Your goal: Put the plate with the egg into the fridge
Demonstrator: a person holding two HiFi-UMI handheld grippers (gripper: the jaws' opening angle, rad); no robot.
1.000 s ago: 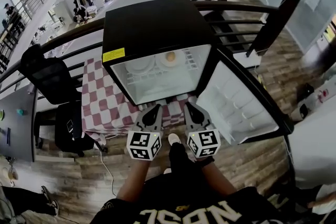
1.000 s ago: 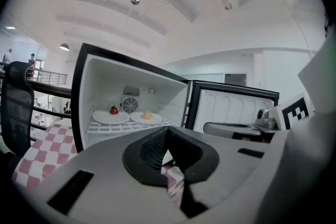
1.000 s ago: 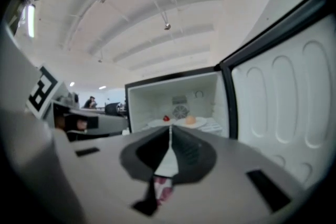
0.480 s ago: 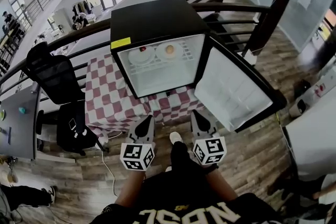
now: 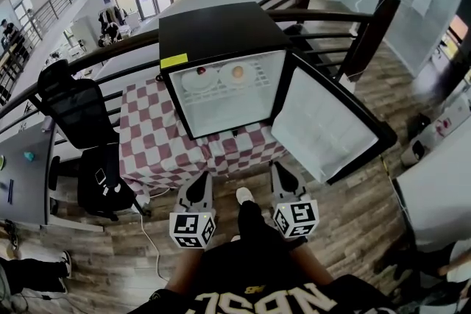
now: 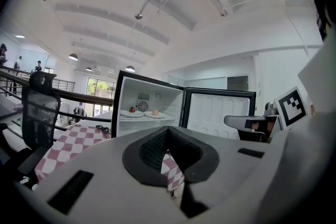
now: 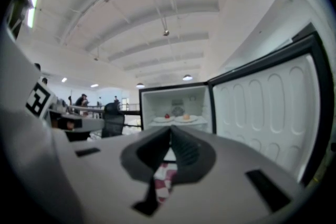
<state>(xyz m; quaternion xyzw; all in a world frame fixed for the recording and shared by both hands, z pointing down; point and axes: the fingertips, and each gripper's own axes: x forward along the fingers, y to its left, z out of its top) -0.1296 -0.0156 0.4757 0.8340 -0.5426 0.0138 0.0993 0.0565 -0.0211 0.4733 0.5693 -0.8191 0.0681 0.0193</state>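
The black mini fridge (image 5: pixel 217 29) stands open on a checked table, its door (image 5: pixel 324 125) swung out to the right. On its top wire shelf the white plate with the egg (image 5: pixel 237 73) sits to the right of a second plate with a small red item (image 5: pixel 199 77). Both plates also show in the left gripper view, egg plate (image 6: pixel 155 114), and in the right gripper view, egg plate (image 7: pixel 186 118). My left gripper (image 5: pixel 203 179) and right gripper (image 5: pixel 279 168) are held side by side in front of the table, well short of the fridge. Both are shut and empty, as their own views confirm (image 6: pixel 167 131) (image 7: pixel 170 131).
The red-and-white checked tablecloth (image 5: pixel 154 136) hangs down the table front. A black office chair (image 5: pixel 73 110) stands to the left, with a cable on the wooden floor (image 5: pixel 151 243) near it. A dark railing (image 5: pixel 331 15) runs behind the fridge.
Both grippers have drawn back from the fridge opening toward my body. The fridge and table now lie farther off; the egg plate stays on the shelf.
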